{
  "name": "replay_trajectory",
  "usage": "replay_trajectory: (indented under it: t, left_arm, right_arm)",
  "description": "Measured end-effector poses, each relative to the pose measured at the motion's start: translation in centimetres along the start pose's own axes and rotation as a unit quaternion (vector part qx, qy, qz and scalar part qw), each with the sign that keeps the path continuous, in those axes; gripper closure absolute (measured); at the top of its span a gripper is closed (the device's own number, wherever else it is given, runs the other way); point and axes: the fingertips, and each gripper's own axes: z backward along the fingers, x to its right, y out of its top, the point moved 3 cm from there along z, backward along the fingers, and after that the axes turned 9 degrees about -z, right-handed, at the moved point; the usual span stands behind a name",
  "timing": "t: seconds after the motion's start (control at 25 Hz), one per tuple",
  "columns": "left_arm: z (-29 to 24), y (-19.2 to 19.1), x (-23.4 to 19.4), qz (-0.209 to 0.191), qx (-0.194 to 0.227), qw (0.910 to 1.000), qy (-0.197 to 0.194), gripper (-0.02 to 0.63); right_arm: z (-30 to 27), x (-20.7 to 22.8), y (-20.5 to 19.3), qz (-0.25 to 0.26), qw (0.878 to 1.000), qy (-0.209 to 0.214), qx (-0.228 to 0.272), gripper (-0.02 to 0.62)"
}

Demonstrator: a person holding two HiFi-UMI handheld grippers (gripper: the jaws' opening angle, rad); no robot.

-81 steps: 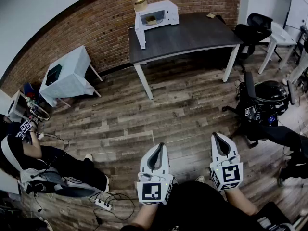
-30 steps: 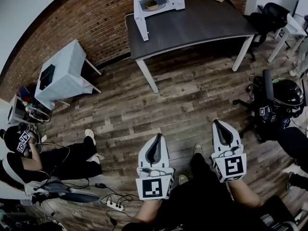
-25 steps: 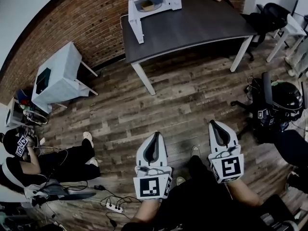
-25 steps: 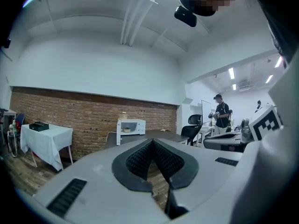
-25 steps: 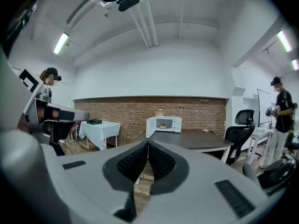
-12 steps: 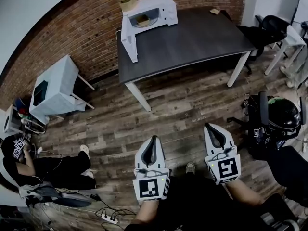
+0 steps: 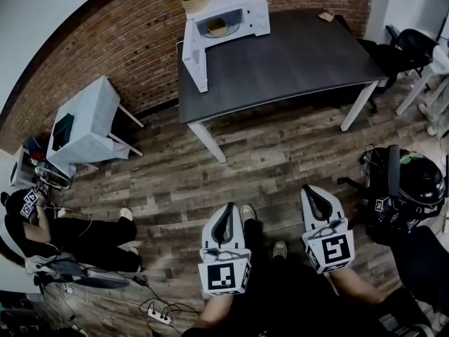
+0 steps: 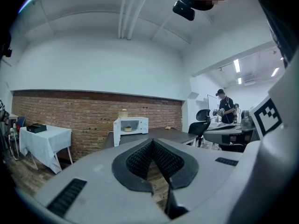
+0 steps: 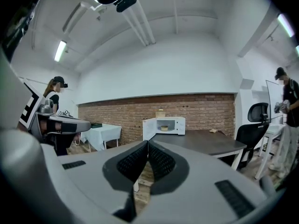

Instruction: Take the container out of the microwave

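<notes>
Container (image 7: 217,28) sits in open microwave (image 7: 242,5) on table (image 7: 295,55), chair (image 7: 414,48) nearby.

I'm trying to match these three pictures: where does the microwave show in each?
Head view: microwave at top centre, door open.
Left gripper view: small, just left of centre, above the jaws.
Right gripper view: small, near centre, above the jaws.
Shared landmark: brick wall behind it.
</notes>
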Motion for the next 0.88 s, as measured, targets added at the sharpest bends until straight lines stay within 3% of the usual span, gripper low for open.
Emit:
replay_trajectory:
  t: [0.88]
  left_arm:
    - [-18.9, 1.8, -11.5, -0.002, 0.022, 0.9987, -0.047, 0.597]
  right_arm:
    - [-20.7, 1.4, 4.5, 0.0, 1.0, -0.021, -0.005, 0.532]
